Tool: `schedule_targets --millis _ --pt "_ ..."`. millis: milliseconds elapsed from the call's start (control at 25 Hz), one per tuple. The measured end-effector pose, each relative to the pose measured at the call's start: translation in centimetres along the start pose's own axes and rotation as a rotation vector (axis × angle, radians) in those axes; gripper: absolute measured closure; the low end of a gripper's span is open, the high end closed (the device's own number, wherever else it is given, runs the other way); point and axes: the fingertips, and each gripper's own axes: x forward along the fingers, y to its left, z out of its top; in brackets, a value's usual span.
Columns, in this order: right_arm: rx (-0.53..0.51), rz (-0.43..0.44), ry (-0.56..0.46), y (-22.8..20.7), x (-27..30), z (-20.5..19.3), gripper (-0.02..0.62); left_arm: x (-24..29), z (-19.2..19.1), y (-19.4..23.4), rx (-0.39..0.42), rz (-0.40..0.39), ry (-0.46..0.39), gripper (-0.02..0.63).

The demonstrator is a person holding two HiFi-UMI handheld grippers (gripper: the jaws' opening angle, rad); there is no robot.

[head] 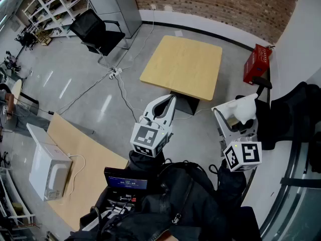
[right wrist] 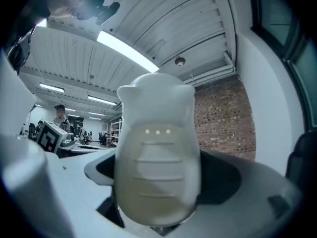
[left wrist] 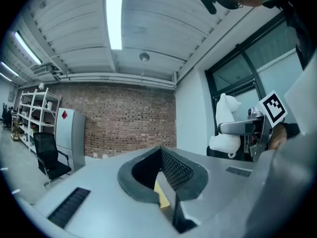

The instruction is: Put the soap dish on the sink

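Note:
The soap dish point(head: 244, 108) is white and rounded, with ribs on its inner face. My right gripper point(head: 234, 110) is shut on it and holds it level in mid-air, high above the floor. In the right gripper view the soap dish point(right wrist: 156, 157) fills the space between the jaws and hides the fingertips. The left gripper view also catches the soap dish point(left wrist: 225, 128) off to the right. My left gripper point(head: 172, 100) is held level beside it, to the left, shut with nothing in it; its dark pads meet in the left gripper view point(left wrist: 166, 182).
A square wooden table point(head: 183, 67) stands on the floor ahead. A red crate point(head: 257, 63) sits by the right wall, a black office chair point(head: 98, 31) at the far left. A white appliance point(head: 47, 169) rests on a wooden desk point(head: 90, 157). Cables point(head: 118, 79) cross the floor.

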Motion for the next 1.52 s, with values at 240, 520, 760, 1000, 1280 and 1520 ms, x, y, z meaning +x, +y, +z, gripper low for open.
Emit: schedule_targets --millis 240,520,760,1000,1280,1520 --pt "0.0 0.007 0.012 -1.0 0.1 -0.6 0.112 0.9 -0.8 -0.7 -0.007 0.001 0.014 0.603" --pt "0.003 0.033 0.016 -1.7 0.2 -1.3 0.114 1.5 -1.6 -1.4 -0.005 0.015 0.032 0.603" --pt "-0.015 0.061 0.017 -1.9 0.1 -1.5 0.113 2.1 -1.8 -2.1 -0.003 0.021 0.035 0.603" --pt "0.005 0.103 0.033 -2.3 -0.3 -2.2 0.113 2.9 -2.5 -3.5 -0.005 0.017 0.053 0.603" --pt "0.032 0.113 0.058 -3.2 0.7 -3.6 0.114 3.8 -3.8 -3.4 -0.016 0.026 0.084 0.603" --pt "0.042 0.125 0.069 -3.0 3.3 -4.1 0.113 5.4 -4.5 -1.3 -0.033 0.028 0.09 0.603"
